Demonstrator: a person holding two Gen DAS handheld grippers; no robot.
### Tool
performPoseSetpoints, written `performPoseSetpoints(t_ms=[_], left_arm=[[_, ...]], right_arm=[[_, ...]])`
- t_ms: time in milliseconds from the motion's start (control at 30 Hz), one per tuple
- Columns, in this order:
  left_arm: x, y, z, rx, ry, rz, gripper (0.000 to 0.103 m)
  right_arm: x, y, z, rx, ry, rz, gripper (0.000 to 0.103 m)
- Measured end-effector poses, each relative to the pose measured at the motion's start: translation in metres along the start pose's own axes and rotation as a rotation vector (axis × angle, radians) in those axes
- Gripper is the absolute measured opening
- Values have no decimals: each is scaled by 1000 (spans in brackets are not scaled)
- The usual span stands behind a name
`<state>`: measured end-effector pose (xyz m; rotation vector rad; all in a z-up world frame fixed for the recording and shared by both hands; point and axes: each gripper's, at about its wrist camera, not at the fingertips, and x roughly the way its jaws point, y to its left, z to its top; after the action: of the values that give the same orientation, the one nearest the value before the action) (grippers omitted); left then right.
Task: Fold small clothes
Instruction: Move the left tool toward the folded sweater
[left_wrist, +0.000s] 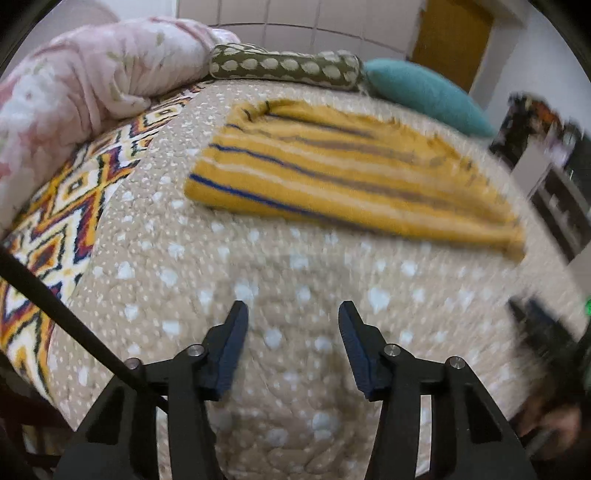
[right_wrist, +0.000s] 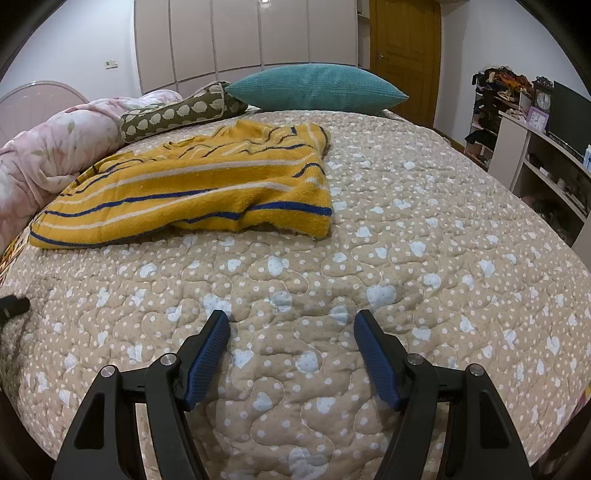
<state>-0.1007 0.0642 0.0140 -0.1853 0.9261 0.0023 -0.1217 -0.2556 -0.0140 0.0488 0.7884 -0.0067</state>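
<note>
Yellow striped garment (right_wrist: 192, 192) lies folded in the upper left of the right wrist view, on the quilted bed (right_wrist: 406, 240). We judge it soft, light and limp; best pinched at a corner or hem. Left hand-held gripper (left_wrist: 291, 314) and right hand-held gripper (right_wrist: 291, 321) gape, empty.

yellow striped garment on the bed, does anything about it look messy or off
Yes. The yellow striped garment is folded over, but its right end is rumpled and humped, and the far edge is bunched near the teal pillow. Nothing looks damaged.
</note>
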Motion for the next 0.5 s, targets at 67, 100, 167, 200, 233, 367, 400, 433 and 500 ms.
performPoseSetpoints(t_ms=[67, 100, 167, 200, 233, 367, 400, 433, 500], left_arm=[[1, 11, 16, -18, -6, 2, 53], [4, 18, 30, -26, -12, 4, 60], [11, 29, 48, -31, -31, -2, 70], [19, 36, 60, -35, -39, 7, 70], [25, 40, 68, -43, -38, 11, 70], [58, 60, 99, -98, -13, -37, 72], [66, 62, 106, -102, -12, -46, 73], [77, 64, 114, -105, -1, -61, 74], [98, 64, 121, -104, 47, -71, 70]], right_arm=[[0, -1, -1, -2, -7, 1, 75], [-1, -1, -2, -2, -13, 1, 75], [-1, 0, -5, -7, -31, -5, 75], [-2, 1, -7, -10, -42, -8, 76], [-3, 2, -10, -12, -54, -11, 76], [-3, 4, -9, -23, -57, -22, 76], [-2, 4, -9, -24, -54, -23, 76], [-2, 4, -8, -25, -51, -23, 76], [-2, 4, -7, -27, -49, -25, 76]])
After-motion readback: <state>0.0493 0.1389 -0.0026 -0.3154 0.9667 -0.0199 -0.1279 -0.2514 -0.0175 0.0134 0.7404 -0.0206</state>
